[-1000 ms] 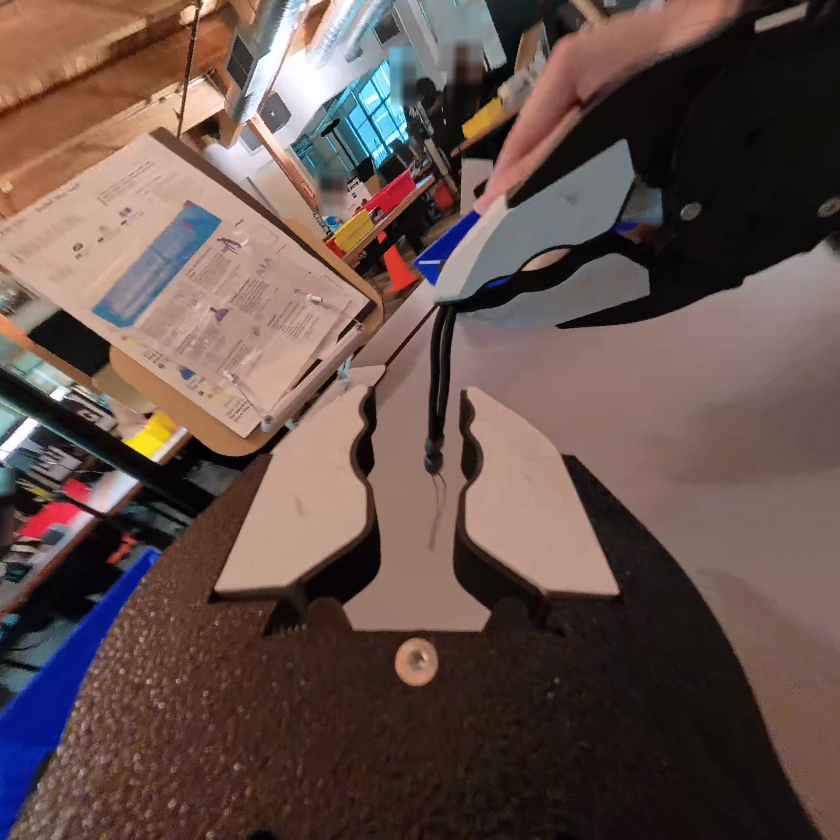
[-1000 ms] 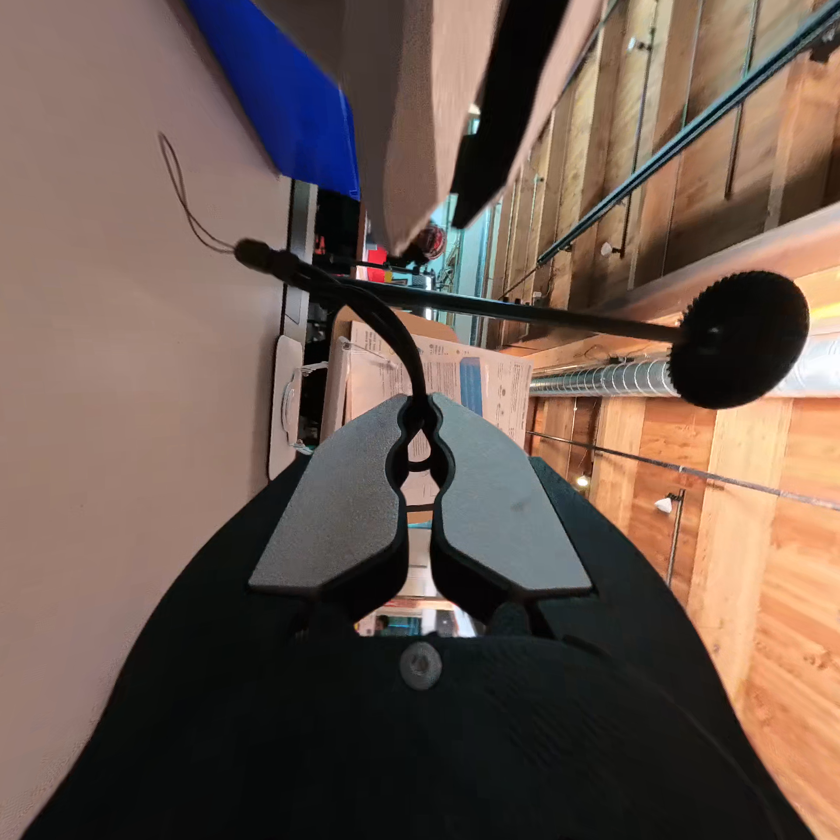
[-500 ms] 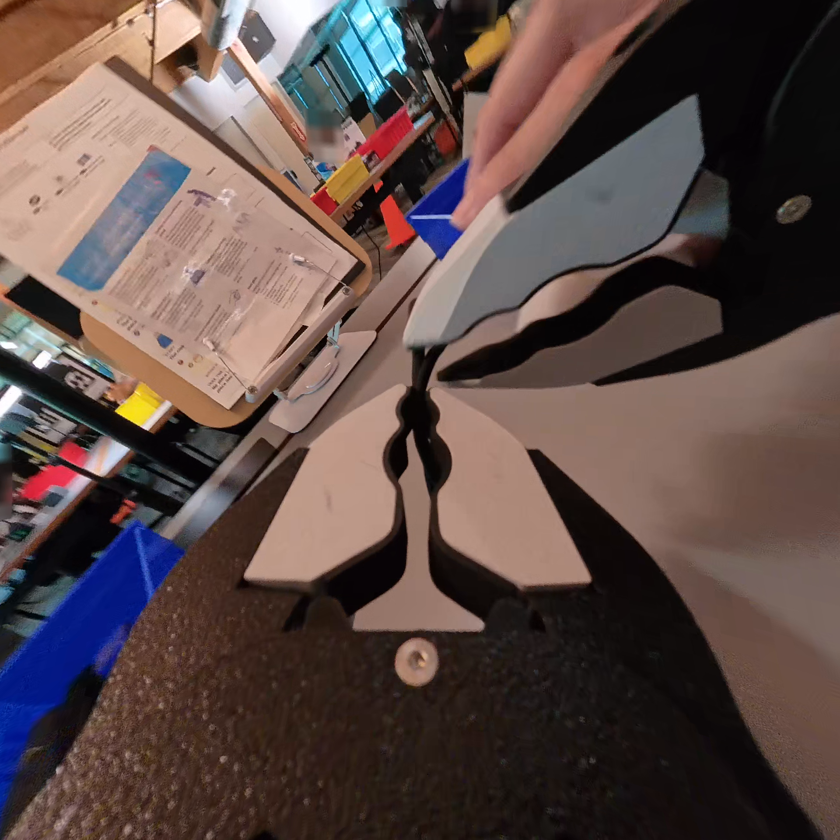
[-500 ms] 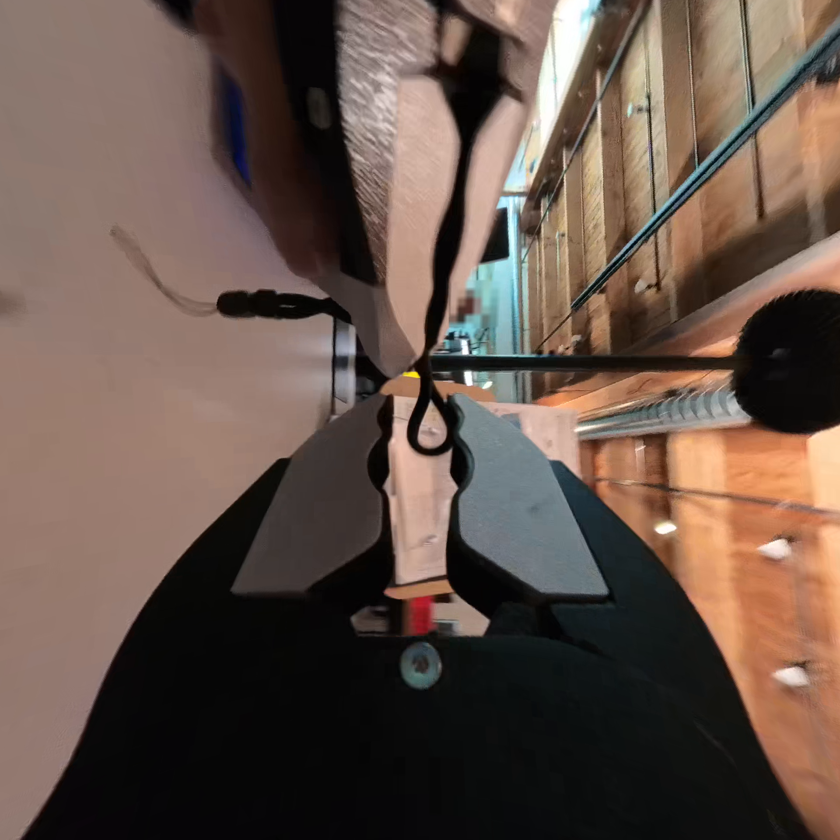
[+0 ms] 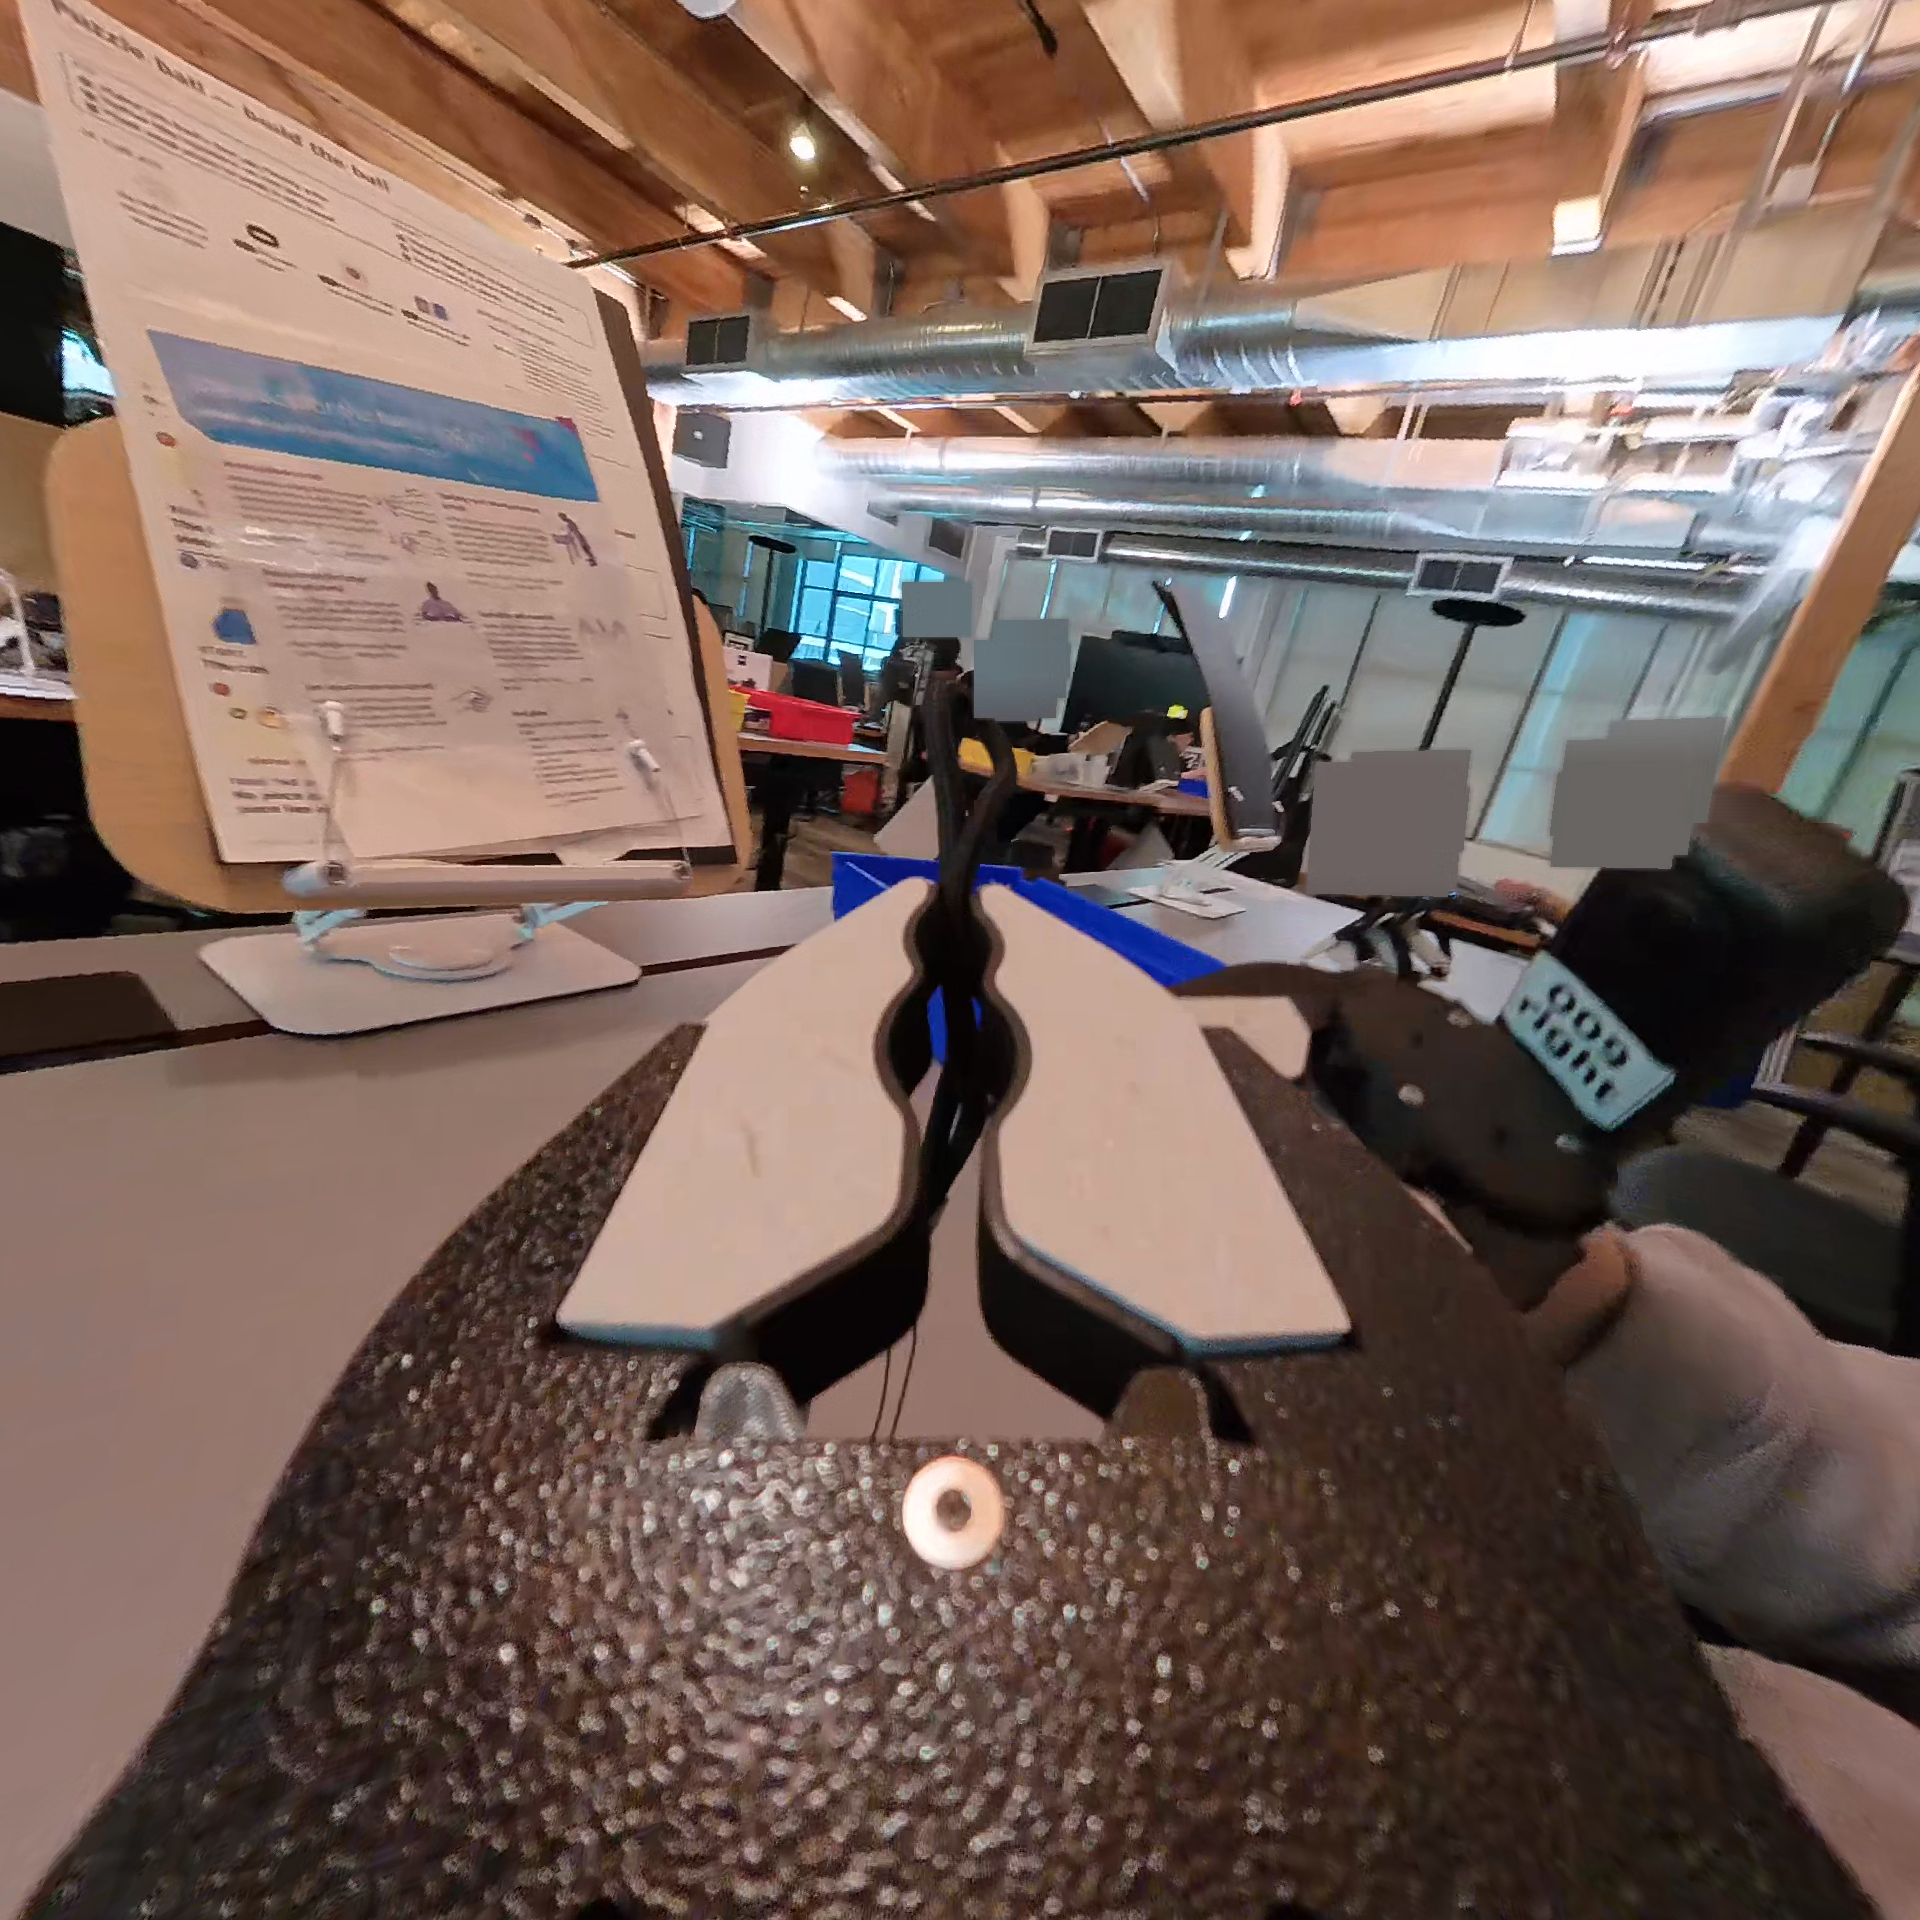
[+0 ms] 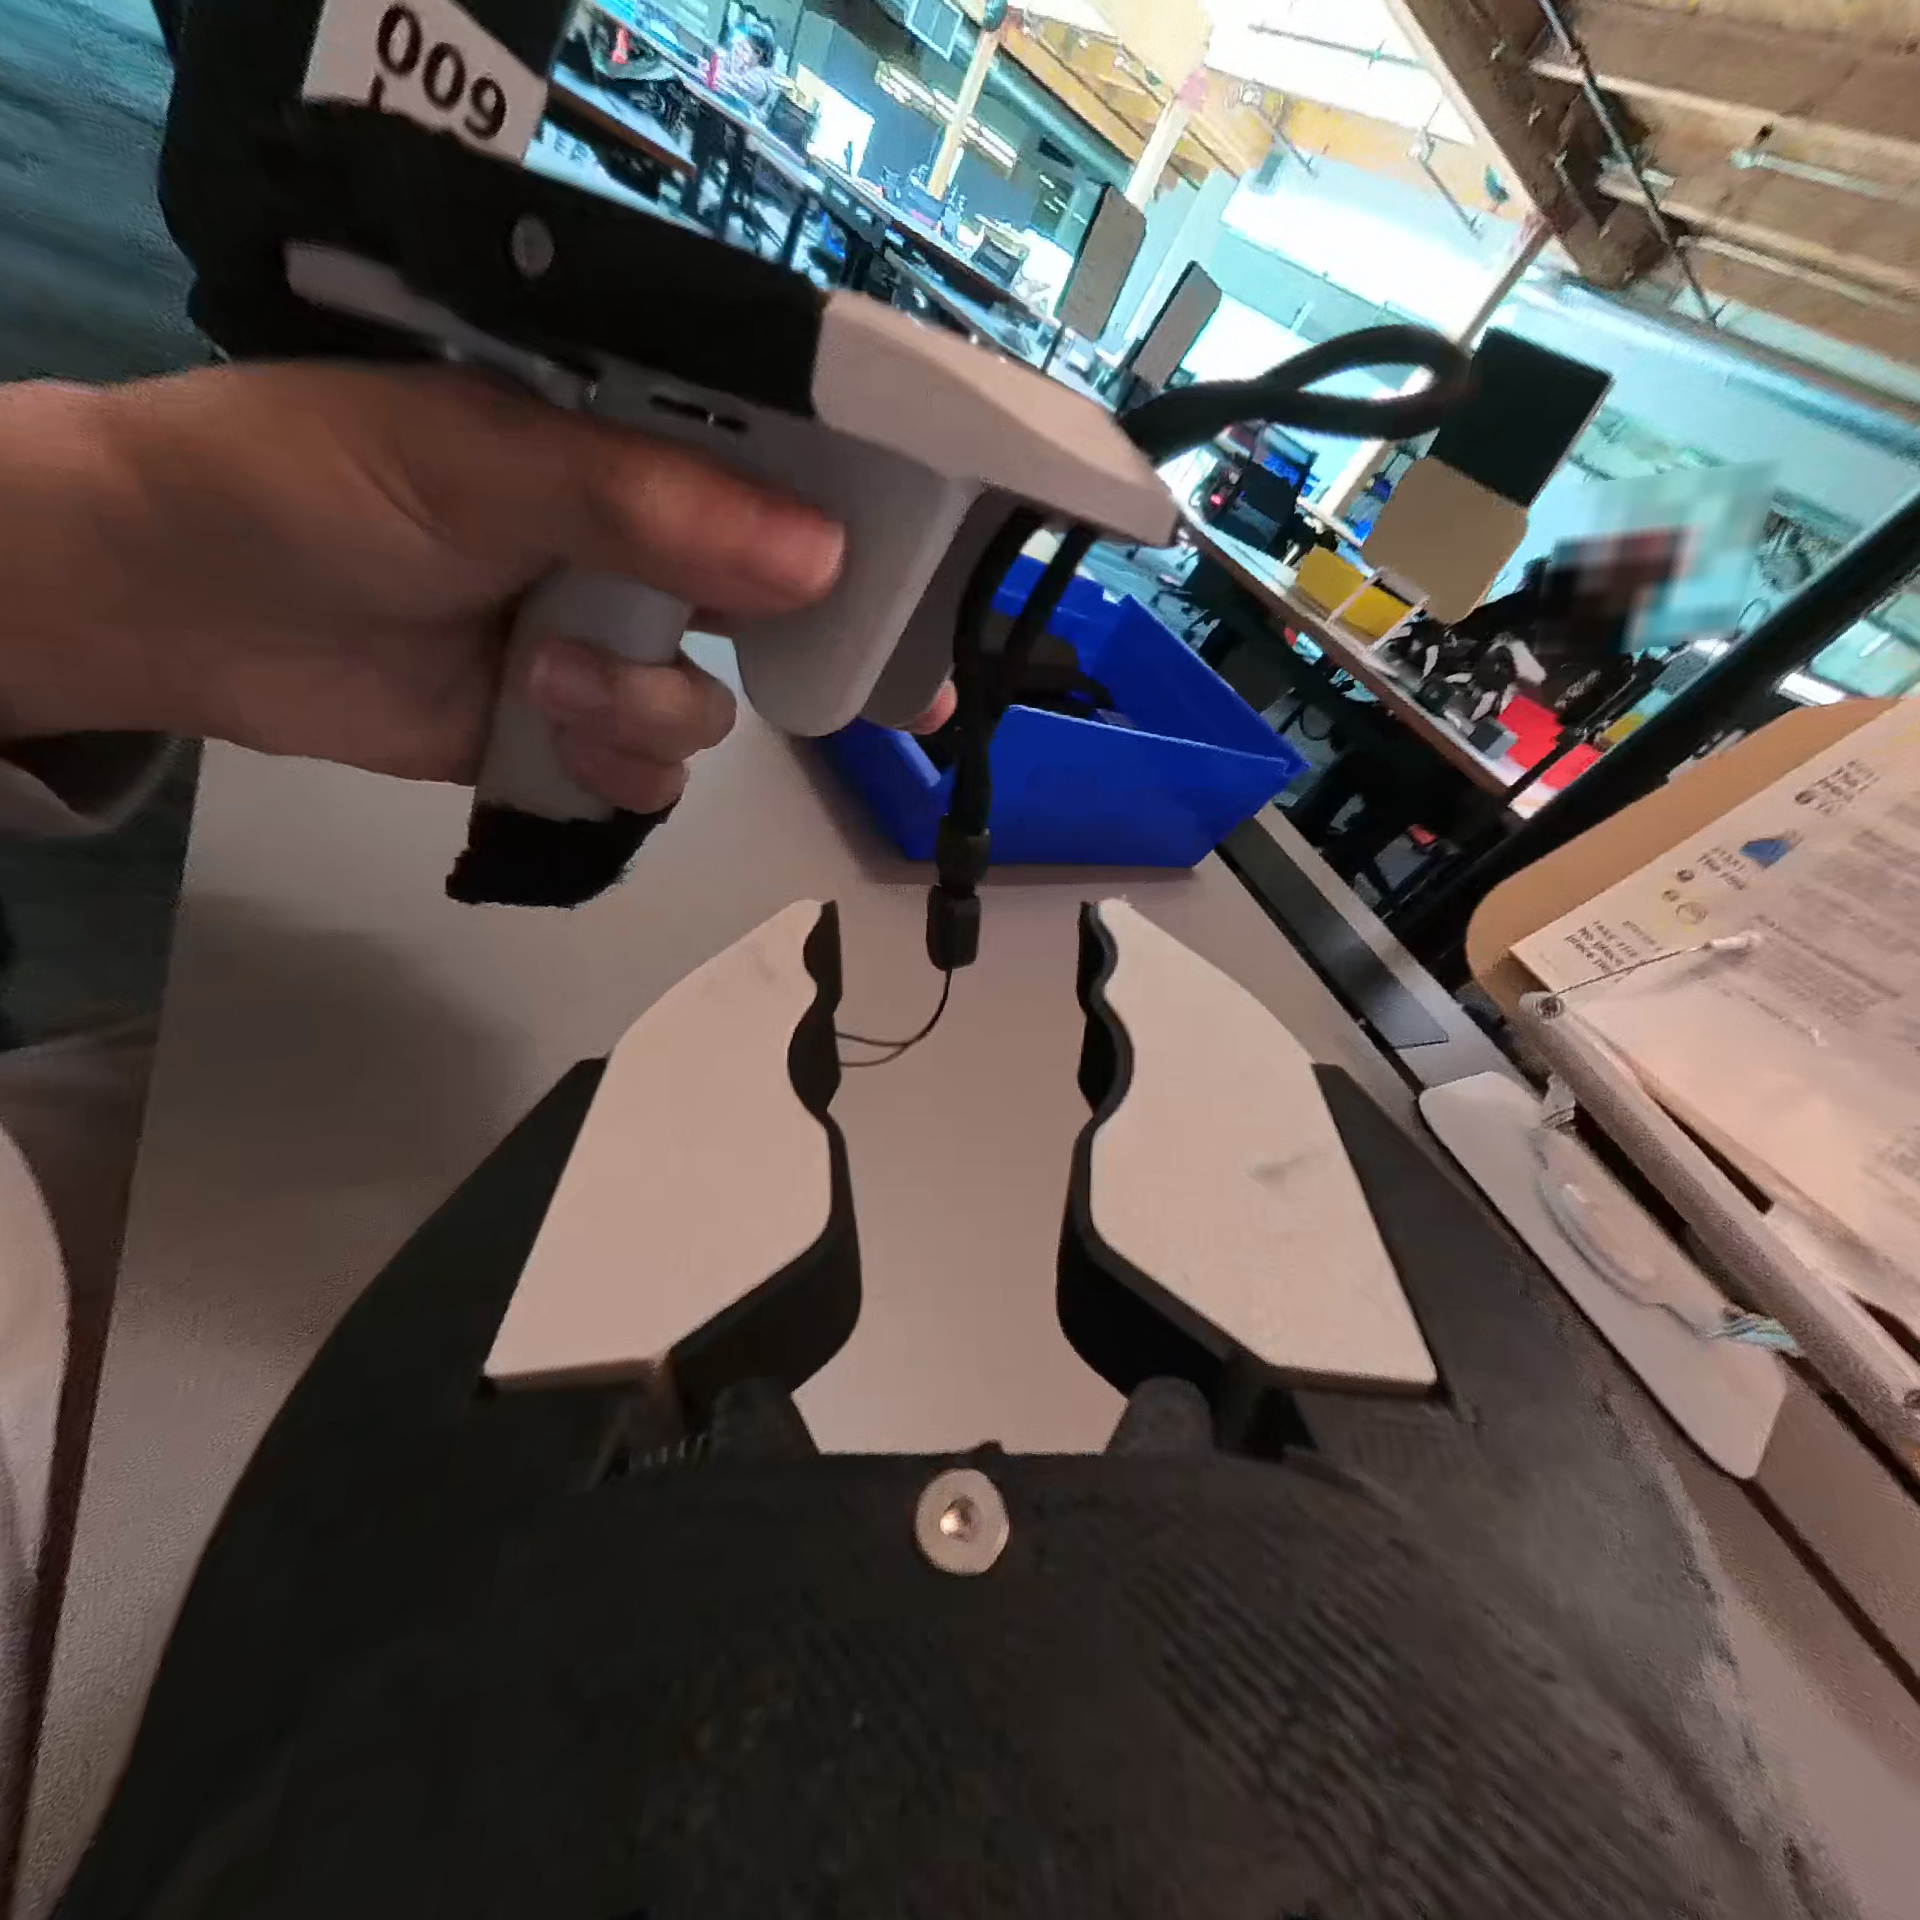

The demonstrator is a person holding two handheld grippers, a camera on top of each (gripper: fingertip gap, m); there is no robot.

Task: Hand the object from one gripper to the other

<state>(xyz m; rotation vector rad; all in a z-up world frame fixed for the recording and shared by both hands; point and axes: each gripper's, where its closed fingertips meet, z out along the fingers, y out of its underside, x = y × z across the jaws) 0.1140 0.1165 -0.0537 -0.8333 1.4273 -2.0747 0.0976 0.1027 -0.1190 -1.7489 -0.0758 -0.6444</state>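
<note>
A black cord (image 5: 961, 790) with a small clasp and a thin thread at one end is the object. My left gripper (image 5: 954, 904) is shut on it; its loop sticks up past the fingertips and the rest hangs down between the pads. In the right wrist view the left gripper (image 6: 1122, 488), held by a hand (image 6: 343, 582), shows the cord's loop (image 6: 1299, 384) in front and the clasp end (image 6: 956, 831) hanging below. My right gripper (image 6: 961, 909) is open and empty, just under that hanging end. Its body also shows at the right of the left wrist view (image 5: 1455, 1101).
A blue bin (image 6: 1091, 790) stands on the grey table (image 6: 312, 1039) behind the grippers, also seen in the left wrist view (image 5: 1091, 925). A document stand with printed sheets (image 5: 395, 520) is at the table's left, on the right in the right wrist view (image 6: 1766, 987). The gap from one gripper's tips to the other's is roughly 7 cm.
My left gripper closed on the cord and swung up level. My right gripper opened, let the cord go and drew back below it.
</note>
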